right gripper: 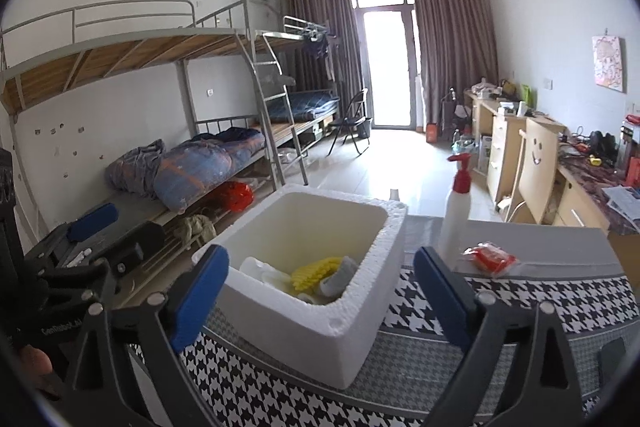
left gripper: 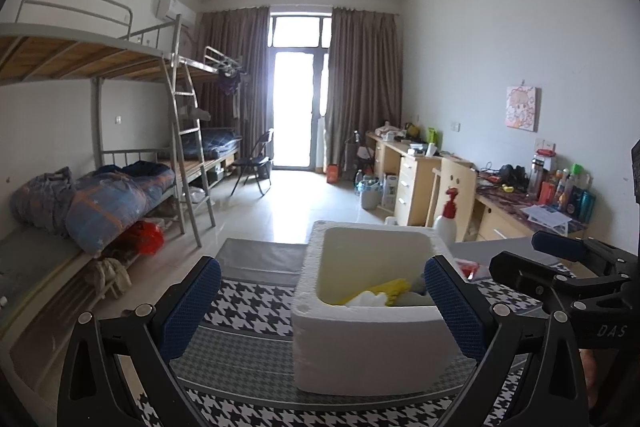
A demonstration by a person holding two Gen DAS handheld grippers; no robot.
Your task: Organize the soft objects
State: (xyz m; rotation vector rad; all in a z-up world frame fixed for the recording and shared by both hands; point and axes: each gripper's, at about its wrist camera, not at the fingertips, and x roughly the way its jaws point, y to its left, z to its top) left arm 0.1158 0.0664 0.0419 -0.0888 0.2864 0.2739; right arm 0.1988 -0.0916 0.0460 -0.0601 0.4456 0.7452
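Observation:
A white foam box (left gripper: 360,351) (right gripper: 320,323) stands on the houndstooth-patterned table (left gripper: 248,311) (right gripper: 440,359). Inside it lie a yellow ridged sponge (left gripper: 380,291) (right gripper: 314,272), white soft pieces (left gripper: 366,300) (right gripper: 260,270) and a grey-white roll (right gripper: 338,277). My left gripper (left gripper: 320,303) is open and empty, its blue-padded fingers straddling the box's near side. My right gripper (right gripper: 320,287) is open and empty, just in front of the box. A red packet (right gripper: 490,257) (left gripper: 468,267) lies on the table right of the box.
A white spray bottle with a red nozzle (right gripper: 456,211) (left gripper: 446,217) stands behind the box to the right. Bunk beds with a blue quilt (left gripper: 108,203) line the left wall. Desks with clutter (left gripper: 560,203) and a wooden chair (right gripper: 536,167) line the right wall.

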